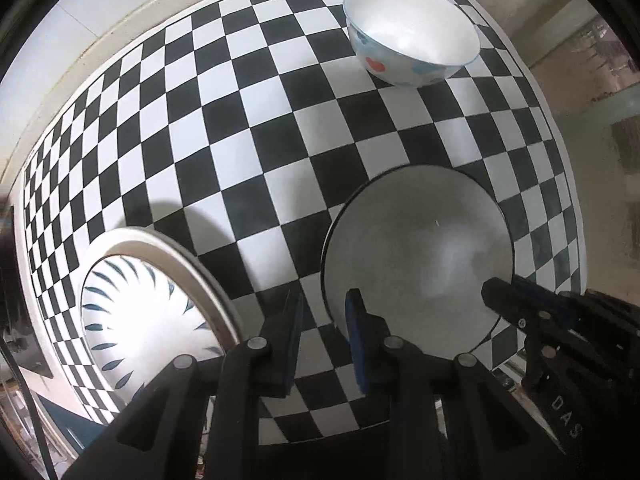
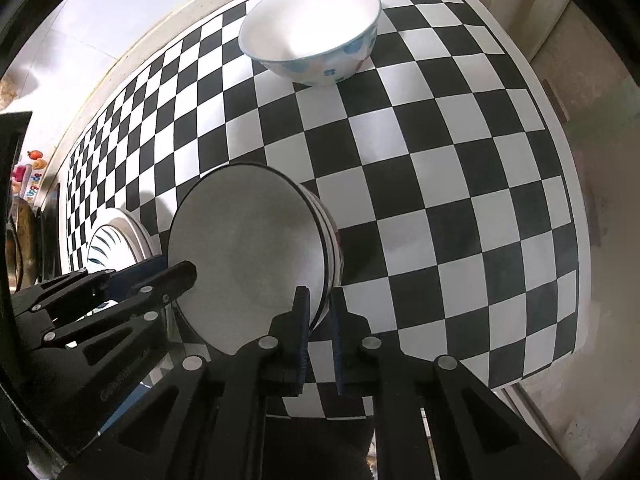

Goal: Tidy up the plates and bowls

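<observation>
A white bowl (image 1: 418, 256) with a dark rim and striped outside hangs tilted over the checkered tablecloth (image 1: 240, 120), held from both sides. My left gripper (image 1: 325, 300) is shut on its left rim; in the right wrist view its upper finger (image 2: 180, 276) lies over the inside. My right gripper (image 2: 319, 300) is shut on the opposite rim of the bowl (image 2: 248, 248) and enters the left wrist view as dark fingers (image 1: 500, 294). A white bowl with blue and red spots (image 1: 412, 32) stands upright at the far side. A plate with blue leaf marks (image 1: 148, 300) lies at the near left.
The spotted bowl (image 2: 312, 28) and the leaf plate (image 2: 108, 240) both sit on the cloth (image 2: 440, 200). The table's edge curves along the right, with floor (image 2: 600, 240) beyond it. A wall runs behind the table. Dark items stand at the far left (image 2: 16, 200).
</observation>
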`<state>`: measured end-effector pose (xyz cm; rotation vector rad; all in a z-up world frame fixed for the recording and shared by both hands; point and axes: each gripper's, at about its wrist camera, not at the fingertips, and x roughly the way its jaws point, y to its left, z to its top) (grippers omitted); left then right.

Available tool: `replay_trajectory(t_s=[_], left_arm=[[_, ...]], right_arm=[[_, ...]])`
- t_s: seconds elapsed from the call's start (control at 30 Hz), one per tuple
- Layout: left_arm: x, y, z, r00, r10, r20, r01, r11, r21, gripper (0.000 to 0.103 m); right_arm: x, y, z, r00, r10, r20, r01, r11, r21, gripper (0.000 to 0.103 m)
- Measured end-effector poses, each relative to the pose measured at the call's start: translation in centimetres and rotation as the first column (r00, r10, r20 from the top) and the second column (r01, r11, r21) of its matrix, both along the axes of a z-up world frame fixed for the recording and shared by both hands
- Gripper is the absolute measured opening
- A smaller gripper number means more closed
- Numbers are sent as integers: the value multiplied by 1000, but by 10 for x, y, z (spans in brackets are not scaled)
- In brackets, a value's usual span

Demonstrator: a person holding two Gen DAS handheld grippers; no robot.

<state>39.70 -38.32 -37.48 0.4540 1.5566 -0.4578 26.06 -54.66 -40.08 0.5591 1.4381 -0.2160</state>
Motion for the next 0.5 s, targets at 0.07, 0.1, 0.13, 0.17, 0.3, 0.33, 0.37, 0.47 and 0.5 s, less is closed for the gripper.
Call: replay_trajectory(t_s=[0.07,0.1,0.13,0.17,0.3,0.33,0.37,0.47,0.5], left_arm=[[-5,0,4,1000,-3,9,3,1000,-3,20],[-5,3,5,1000,-6,10,6,1000,-5,20],[-8,3,7,1000,-7,7,7,1000,-10,20],[-9,2,9,1000,-7,7,7,1000,-14,20],[-13,6,25,999,-21,45,22,999,-26,20],[-13,5,31,998,-20,62,22,999,-29,21],[-12,5,36,997,-18,71,21,999,-36,22],[0,-1,55,994,2,106,6,997,-77,25],[5,-2,59,993,6,115,5,996,-88,26]], right_arm=[[-1,1,1,1000,-2,4,2,1000,4,11],[-2,1,1,1000,0,5,0,1000,7,11],[-3,1,2,1000,-4,6,4,1000,15,11],[-4,0,3,1000,-7,7,7,1000,23,11],[-7,-2,12,1000,-12,22,11,999,31,11],[-7,-3,16,1000,-12,27,11,999,34,11],[-8,-5,20,999,-14,38,13,999,36,12],[-7,-14,33,998,-25,66,23,999,31,12],[-6,-20,37,997,-34,73,32,999,32,12]])
